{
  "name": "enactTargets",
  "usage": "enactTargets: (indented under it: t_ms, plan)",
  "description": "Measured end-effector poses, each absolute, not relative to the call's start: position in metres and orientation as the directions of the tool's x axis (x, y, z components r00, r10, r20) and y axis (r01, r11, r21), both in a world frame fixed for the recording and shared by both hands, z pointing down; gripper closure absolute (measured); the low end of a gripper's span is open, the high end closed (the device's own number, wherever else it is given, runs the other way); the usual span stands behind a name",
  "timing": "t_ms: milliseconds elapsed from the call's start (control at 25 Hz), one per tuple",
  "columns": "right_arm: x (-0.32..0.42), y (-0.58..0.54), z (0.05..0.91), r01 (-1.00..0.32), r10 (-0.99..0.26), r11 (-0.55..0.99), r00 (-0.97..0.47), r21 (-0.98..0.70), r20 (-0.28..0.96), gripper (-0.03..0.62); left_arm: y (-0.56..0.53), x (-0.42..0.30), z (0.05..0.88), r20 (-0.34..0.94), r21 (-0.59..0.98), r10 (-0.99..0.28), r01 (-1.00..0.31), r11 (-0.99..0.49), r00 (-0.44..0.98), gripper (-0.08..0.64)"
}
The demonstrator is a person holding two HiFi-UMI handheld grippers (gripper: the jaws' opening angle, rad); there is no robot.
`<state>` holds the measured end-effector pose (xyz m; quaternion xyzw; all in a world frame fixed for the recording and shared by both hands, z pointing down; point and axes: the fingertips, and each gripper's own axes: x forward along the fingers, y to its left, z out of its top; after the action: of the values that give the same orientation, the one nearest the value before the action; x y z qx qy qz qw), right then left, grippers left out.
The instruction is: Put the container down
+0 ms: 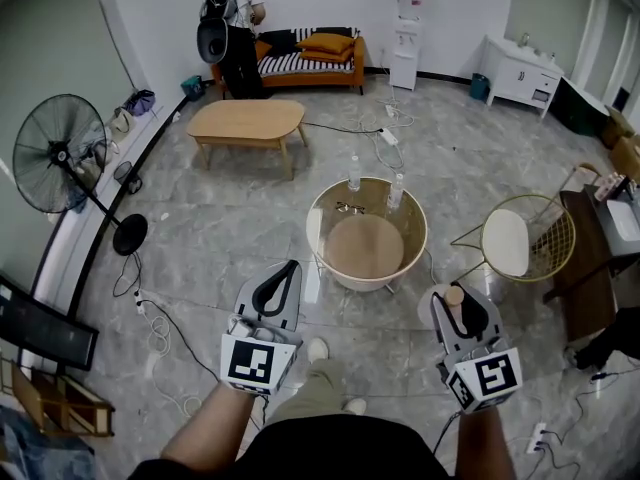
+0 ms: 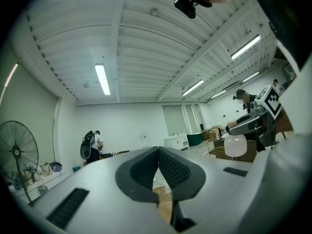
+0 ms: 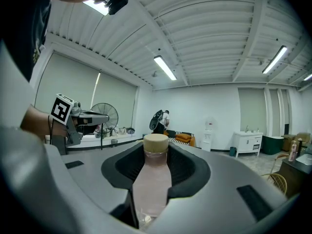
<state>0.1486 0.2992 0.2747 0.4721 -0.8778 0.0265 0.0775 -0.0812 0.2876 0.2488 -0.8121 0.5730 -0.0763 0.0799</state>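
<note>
**A:** Which step is in hand?

**B:** The carry just ahead of the set-down, as I judge it. The right gripper (image 1: 462,310) is clamped on a translucent pale-pink plastic container with a round tan cap (image 3: 153,179). Its dark pads press the neck from both sides, with the cap up near the jaw tips. The container is in the air at the near right, above the grey marbled floor (image 1: 250,238), resting on nothing.

**A:** And the other gripper?

**B:** The left gripper (image 2: 158,164) is at the near left, jaws together, with nothing between them.

**A:** What does the next move call for?

**B:** A surface. A round light-wood table with a raised rim (image 1: 318,230) stands just beyond both grippers, a little left of the container (two clear bottles (image 1: 354,173) already stand at its far edge). The move would probably be to reach forward and left, lower the container until its base sits flat, then part the jaws.
</note>
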Motion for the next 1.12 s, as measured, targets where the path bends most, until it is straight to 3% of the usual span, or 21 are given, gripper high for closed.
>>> enactTargets:
  t_ms: [1120]
  plan:
    - [0.121,0.171,0.3,-0.87,-0.851,0.493,-0.479,0.01,0.217,0.439,0.142,-0.095,0.276,0.056,-0.183,-0.898,-0.879,-0.44,0.437,0.545]
